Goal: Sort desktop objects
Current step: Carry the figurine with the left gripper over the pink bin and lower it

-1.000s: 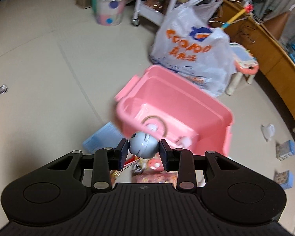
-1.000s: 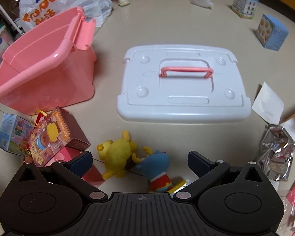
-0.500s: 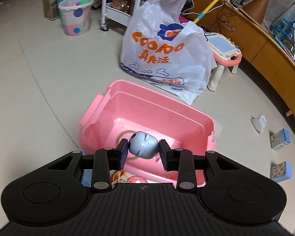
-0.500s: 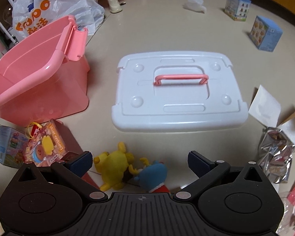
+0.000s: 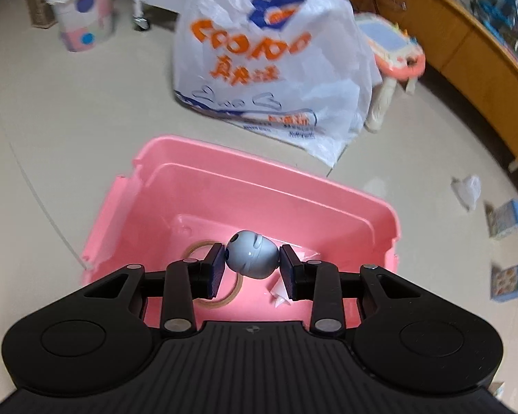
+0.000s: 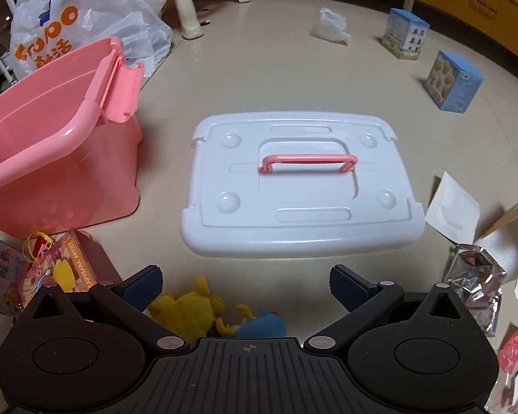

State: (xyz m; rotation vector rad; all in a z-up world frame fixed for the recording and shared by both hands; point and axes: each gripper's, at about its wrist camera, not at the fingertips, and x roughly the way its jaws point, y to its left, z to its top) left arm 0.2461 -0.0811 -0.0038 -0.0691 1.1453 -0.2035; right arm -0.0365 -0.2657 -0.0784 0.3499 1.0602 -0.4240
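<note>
grey ball toy [image 5: 251, 254] is clamped in the left gripper [image 5: 251, 266] over the pink bin [image 5: 224, 162] for dropping, while the right gripper [image 6: 246, 286] is held wide open and empty near the plush toys [image 6: 190, 310].

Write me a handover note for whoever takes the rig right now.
Left gripper: shut on grey ball toy, held over open pink bin.
Right gripper: open, empty, above yellow plush and blue plush.
In bin: tape ring, white scrap.
White lid lies on the floor beside the bin.
Left: drop the ball in, then the plushes, boxes and wrappers.
</note>
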